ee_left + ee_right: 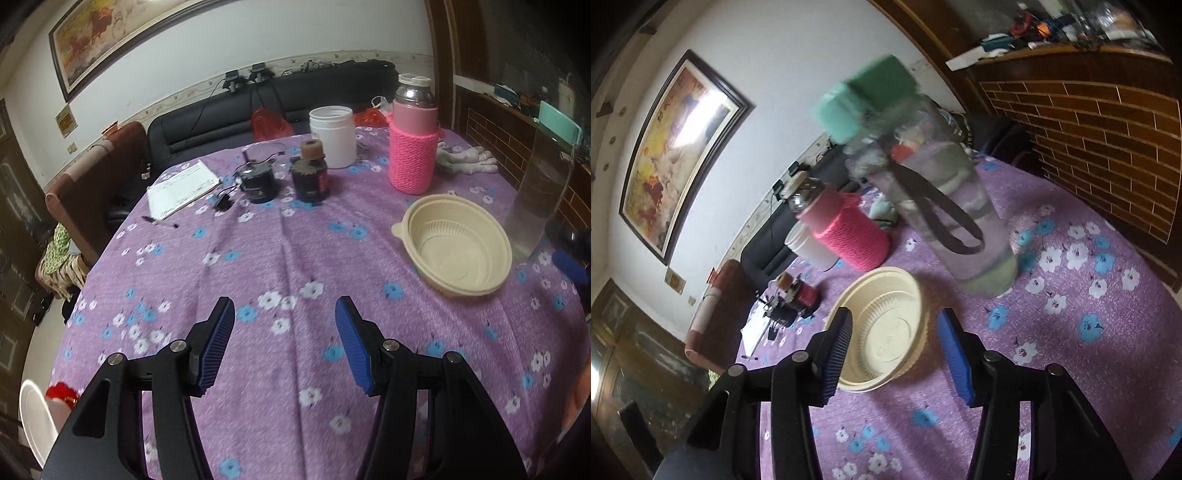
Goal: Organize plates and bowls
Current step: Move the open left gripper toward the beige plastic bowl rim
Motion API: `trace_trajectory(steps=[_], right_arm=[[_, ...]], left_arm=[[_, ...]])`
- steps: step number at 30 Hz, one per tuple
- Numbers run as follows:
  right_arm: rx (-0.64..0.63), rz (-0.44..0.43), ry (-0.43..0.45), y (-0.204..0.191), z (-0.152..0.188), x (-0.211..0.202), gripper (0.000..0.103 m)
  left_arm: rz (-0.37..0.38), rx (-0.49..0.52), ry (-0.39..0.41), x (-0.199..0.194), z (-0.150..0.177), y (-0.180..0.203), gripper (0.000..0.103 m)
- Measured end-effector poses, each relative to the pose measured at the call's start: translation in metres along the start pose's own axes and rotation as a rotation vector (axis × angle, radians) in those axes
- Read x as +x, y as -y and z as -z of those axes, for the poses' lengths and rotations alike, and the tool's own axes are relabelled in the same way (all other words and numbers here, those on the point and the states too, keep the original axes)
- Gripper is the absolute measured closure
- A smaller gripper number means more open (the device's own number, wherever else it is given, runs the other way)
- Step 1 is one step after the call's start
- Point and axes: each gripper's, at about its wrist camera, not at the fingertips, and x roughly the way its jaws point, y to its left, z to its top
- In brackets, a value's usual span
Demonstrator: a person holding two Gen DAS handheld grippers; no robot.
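Right wrist view: right gripper [892, 350] seen with jaws spread wide, nothing held. Cream bowl [882, 328] found just ahead of tips, upright on purple floral tablecloth [1071, 295], its near rim lying between two pads. Clear bottle [942, 206] with green cap stands just behind bowl.

Left wrist view: left gripper [284, 347] also spread, empty, over bare cloth; same bowl [456, 245] lies well apart, forward and to right. Right gripper judged nearer; straight advance onto rim is probably needed. No plates are seen.
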Motion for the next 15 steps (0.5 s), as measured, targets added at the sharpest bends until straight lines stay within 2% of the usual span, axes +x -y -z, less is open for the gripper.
trace_trajectory(steps=[6,15], right_arm=[[0.037,-0.026,-0.049,0.017,0.003,0.016,0.051],[0.140,-0.067,-0.107,0.040,0.003,0.034,0.051]], left_arm=[[0.012,-0.004,-0.007,0.020,-0.018,0.013,0.047],[0.156,-0.121,-0.086,0.055,-0.046,0.022,0.048]])
